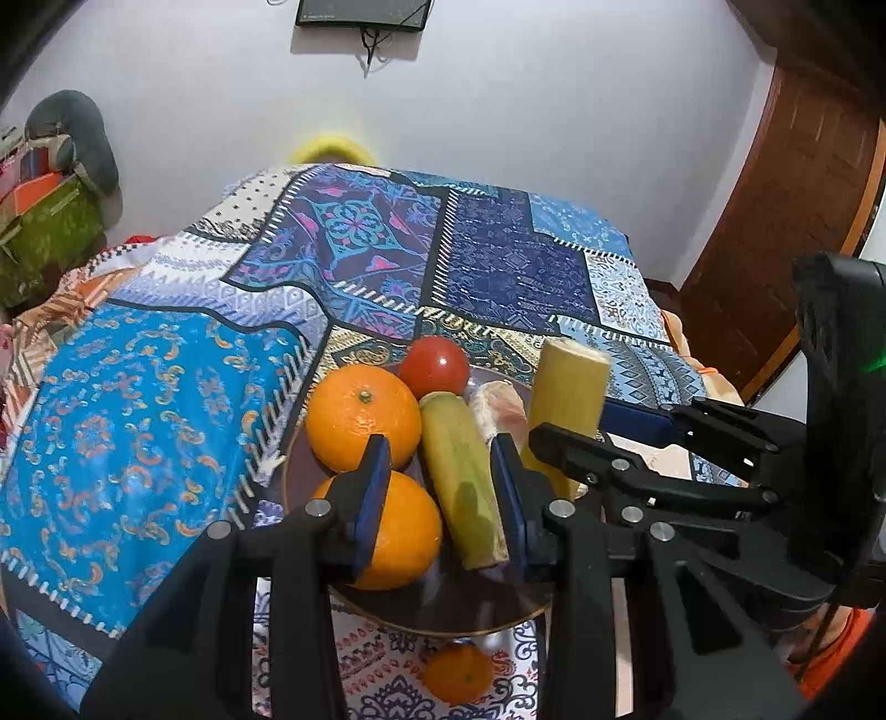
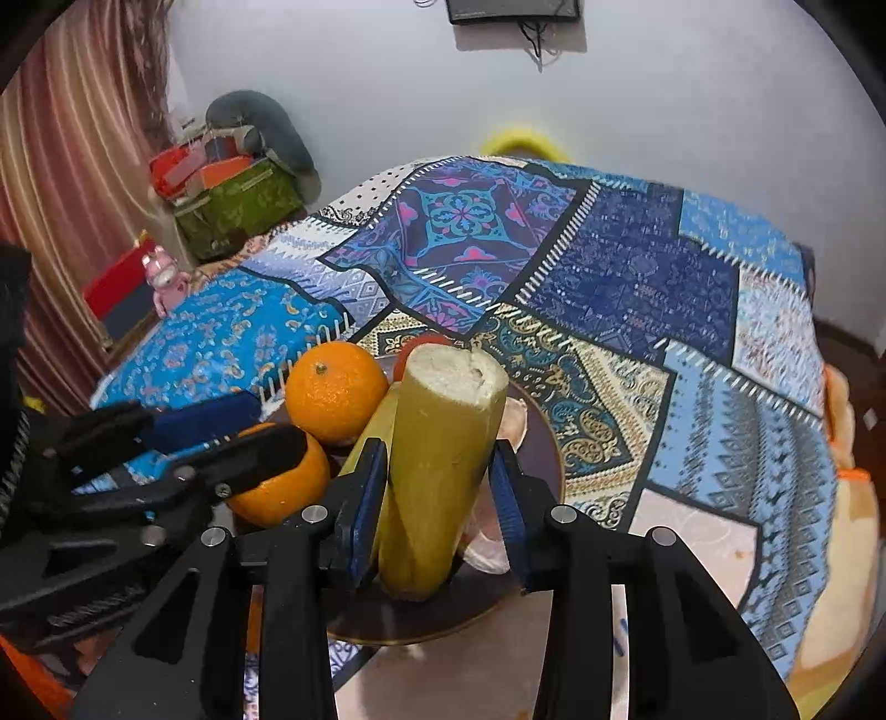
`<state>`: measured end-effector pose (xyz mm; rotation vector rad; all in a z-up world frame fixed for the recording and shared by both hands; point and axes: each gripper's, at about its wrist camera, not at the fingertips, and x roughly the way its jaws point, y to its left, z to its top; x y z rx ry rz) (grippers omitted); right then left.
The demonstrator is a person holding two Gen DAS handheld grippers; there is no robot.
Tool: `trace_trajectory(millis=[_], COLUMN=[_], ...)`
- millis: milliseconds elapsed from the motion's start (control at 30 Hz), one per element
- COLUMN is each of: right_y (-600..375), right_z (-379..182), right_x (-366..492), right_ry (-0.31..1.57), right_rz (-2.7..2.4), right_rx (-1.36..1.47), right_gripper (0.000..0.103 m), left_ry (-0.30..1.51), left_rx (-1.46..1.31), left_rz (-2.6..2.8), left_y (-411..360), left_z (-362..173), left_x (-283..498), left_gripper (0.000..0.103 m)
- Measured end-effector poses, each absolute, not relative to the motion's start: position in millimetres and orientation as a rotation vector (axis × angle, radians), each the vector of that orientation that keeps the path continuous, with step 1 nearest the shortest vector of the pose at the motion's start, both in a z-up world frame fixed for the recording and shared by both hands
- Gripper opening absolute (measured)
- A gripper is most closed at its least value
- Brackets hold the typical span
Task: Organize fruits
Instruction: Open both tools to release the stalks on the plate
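Left wrist view, left gripper (image 1: 440, 498): blue pads parted over the plate (image 1: 443, 609), pinching nothing. The gap frames part of the lower orange (image 1: 404, 531) and the lying stalk piece (image 1: 462, 482). One pad sits above the orange, the other just beside the stalk's far flank.

Right wrist view, right gripper (image 2: 437, 498): pads stand close on either side of the upright stalk piece (image 2: 443, 459), yellow-green with a pale cut top. Its foot rests on the plate near the front rim. Whether the pads press it cannot be told.

Contents of plate (dark, round, thin gold rim):
- lower orange, front left part;
- upper orange (image 1: 362, 423), behind the lower one, the two touching;
- lying stalk piece, across the middle, against both oranges;
- tomato (image 1: 434, 365), red, at the back rim, behind the upper orange;
- peeled pale fruit (image 1: 498, 410), between the two stalk pieces;
- upright stalk piece, right part.

Off the plate:
- small orange (image 1: 458, 673), just beyond the front rim, on the patterned cloth (image 1: 166, 415);
- cloth, blue patchwork print, under the plate and spreading well behind it.

Beyond the cloth, far from the plate: white wall with a dark screen (image 1: 362, 14), and a brown door (image 1: 775, 221) to the right.
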<state>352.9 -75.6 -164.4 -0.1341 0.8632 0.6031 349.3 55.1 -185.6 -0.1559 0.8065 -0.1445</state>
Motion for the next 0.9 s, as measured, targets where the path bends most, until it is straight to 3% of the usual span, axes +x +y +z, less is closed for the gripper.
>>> trace_trajectory(millis=[600, 900], right_y=[-72, -76], right_z=[-142, -132], right_x=[307, 272], right_ry=[0.830, 0.823], right_rz=[0.610, 0.595], right_rx=[-0.200, -0.184], right_gripper=[0.036, 0.041], left_ry=[0.788, 0.785], left_rx=[-0.073, -0.038], left_rz=[-0.077, -0.052], left_y=[70, 80], left_z=[-156, -147], left_x=[291, 248], left_gripper=[0.037, 0.048])
